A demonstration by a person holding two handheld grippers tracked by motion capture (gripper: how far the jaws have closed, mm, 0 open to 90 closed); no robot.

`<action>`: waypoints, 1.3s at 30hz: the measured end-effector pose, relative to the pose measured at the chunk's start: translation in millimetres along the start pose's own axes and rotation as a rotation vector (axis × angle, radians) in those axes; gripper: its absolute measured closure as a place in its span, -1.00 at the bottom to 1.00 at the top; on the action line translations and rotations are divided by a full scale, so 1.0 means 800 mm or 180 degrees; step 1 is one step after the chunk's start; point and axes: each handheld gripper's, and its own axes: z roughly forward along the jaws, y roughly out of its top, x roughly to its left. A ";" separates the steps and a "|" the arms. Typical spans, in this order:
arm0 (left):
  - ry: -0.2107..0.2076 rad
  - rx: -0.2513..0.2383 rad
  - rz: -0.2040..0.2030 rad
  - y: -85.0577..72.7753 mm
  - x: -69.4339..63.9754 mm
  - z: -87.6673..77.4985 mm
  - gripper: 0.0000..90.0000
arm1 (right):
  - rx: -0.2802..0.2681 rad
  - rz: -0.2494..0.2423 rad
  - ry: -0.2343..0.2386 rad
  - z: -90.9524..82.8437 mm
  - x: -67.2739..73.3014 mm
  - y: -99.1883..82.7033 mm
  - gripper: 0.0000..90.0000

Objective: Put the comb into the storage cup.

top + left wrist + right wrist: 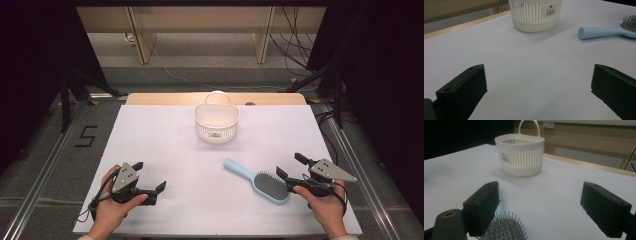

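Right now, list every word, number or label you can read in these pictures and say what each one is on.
"5": black marking on the grey floor left of the table.
Sticker with a barcode on the white basket, seen in both gripper views: print too small and blurred to read.
Light blue hairbrush: no text visible.

floor (60, 150) | mark: "5" | basket (216, 125) sticker: unreadable
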 end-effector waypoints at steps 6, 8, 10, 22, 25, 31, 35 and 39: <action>0.0020 0.0003 0.0013 0.000 0.000 0.000 -1.00 | -0.0006 0.0005 -0.0008 -0.001 -0.001 0.000 -0.64; 0.0018 0.0008 0.0022 0.000 0.000 0.000 -1.00 | -0.0008 0.0002 -0.0019 -0.001 -0.001 0.000 -0.63; -0.0001 0.0008 0.0006 0.000 0.000 0.000 -1.00 | -0.0004 0.0008 -0.0022 -0.001 0.001 0.001 -0.57; -0.0004 0.0019 0.0009 0.000 -0.002 0.001 -1.00 | 0.0439 -0.0155 0.0157 0.025 0.028 0.026 0.98; -0.0003 0.0017 0.0006 -0.001 -0.002 0.002 -1.00 | 0.0615 -0.0125 0.0231 0.039 0.037 0.030 1.00; -0.0001 0.0025 0.0014 -0.001 -0.002 0.001 -1.00 | 0.0845 -0.0078 0.0284 0.066 0.054 0.037 1.00; 0.0001 0.0029 0.0026 -0.001 -0.002 0.001 -0.99 | 0.1056 -0.0001 0.0332 0.090 0.066 0.040 1.00; -0.0004 0.0033 0.0026 -0.001 -0.002 0.002 -0.99 | 0.1203 0.0064 0.0359 0.111 0.075 0.043 1.00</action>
